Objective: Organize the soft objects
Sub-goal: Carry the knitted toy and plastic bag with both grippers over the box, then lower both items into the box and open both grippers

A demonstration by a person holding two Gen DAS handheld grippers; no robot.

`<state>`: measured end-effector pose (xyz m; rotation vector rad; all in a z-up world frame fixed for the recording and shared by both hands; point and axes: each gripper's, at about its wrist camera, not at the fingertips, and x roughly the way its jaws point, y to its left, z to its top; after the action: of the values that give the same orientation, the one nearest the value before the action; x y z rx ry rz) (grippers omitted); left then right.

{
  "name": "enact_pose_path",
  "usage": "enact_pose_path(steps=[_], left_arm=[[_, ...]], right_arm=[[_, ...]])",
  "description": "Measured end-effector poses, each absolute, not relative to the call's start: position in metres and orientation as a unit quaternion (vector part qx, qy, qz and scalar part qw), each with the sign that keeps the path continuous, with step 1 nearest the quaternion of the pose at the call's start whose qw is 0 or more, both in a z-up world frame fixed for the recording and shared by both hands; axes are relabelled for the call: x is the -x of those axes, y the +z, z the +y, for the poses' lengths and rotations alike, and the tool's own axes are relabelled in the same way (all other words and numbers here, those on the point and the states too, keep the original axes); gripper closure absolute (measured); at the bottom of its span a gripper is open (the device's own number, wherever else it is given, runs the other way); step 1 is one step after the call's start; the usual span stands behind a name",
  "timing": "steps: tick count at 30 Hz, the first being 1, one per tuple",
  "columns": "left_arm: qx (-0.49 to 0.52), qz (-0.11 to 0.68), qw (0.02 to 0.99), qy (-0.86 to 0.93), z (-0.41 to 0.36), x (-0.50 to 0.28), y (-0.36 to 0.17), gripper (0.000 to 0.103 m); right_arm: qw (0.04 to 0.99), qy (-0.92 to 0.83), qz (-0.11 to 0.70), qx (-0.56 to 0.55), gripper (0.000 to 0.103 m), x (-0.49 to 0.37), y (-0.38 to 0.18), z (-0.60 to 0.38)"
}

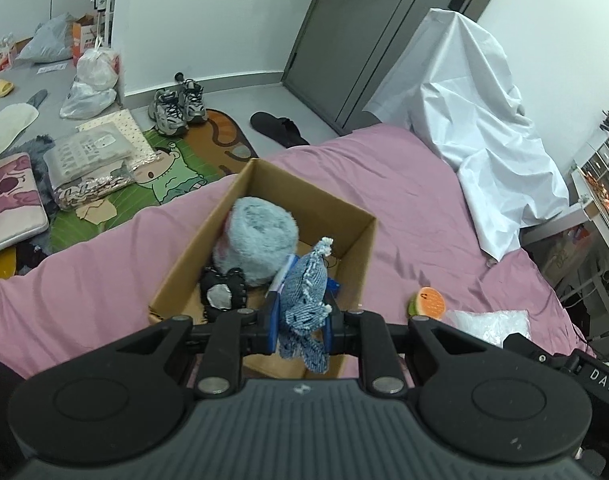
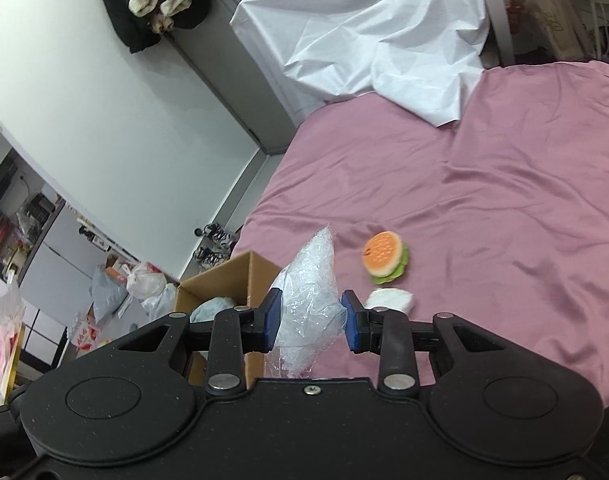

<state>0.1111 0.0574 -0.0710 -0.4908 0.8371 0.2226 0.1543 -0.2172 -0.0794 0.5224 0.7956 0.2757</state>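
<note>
Over the open cardboard box (image 1: 220, 248), our left gripper (image 1: 300, 322) pinches a frayed blue knitted cloth (image 1: 306, 296) above a fluffy rolled blue towel (image 1: 260, 236). Our right gripper (image 2: 311, 320) clasps a crinkly clear plastic bag (image 2: 308, 296). A plush burger (image 2: 385, 257) lies on the pink sheet (image 2: 504, 200).

The box (image 1: 208, 236) is matt brown cardboard. A fluffy pale-blue plush (image 1: 260, 236) lies inside. The toy (image 1: 306, 300) looks like woven denim with frayed edges. The bag (image 2: 308, 300) is crinkly, glossy clear plastic. The sheet (image 2: 504, 200) is smooth pink cloth.
</note>
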Motion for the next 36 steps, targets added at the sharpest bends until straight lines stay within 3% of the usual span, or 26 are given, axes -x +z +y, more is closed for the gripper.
enact_pose_path(steps=[28, 31, 33, 36], left_arm=[[0.296, 0.426, 0.846, 0.124, 0.134, -0.117, -0.105, 0.078], [0.290, 0.428, 0.847, 0.123, 0.135, -0.117, -0.104, 0.072], [0.281, 0.431, 0.849, 0.121, 0.133, -0.117, -0.103, 0.062], [0.266, 0.434, 0.853, 0.119, 0.129, -0.118, -0.101, 0.048]], right_arm=[[0.870, 0.173, 0.420, -0.190, 0.071, -0.170, -0.076, -0.103], [0.868, 0.177, 0.426, -0.185, 0.067, -0.170, -0.078, -0.094], [0.863, 0.172, 0.436, -0.190, 0.056, -0.171, -0.080, -0.093], [0.867, 0.164, 0.432, -0.186, 0.049, -0.168, -0.077, -0.096]])
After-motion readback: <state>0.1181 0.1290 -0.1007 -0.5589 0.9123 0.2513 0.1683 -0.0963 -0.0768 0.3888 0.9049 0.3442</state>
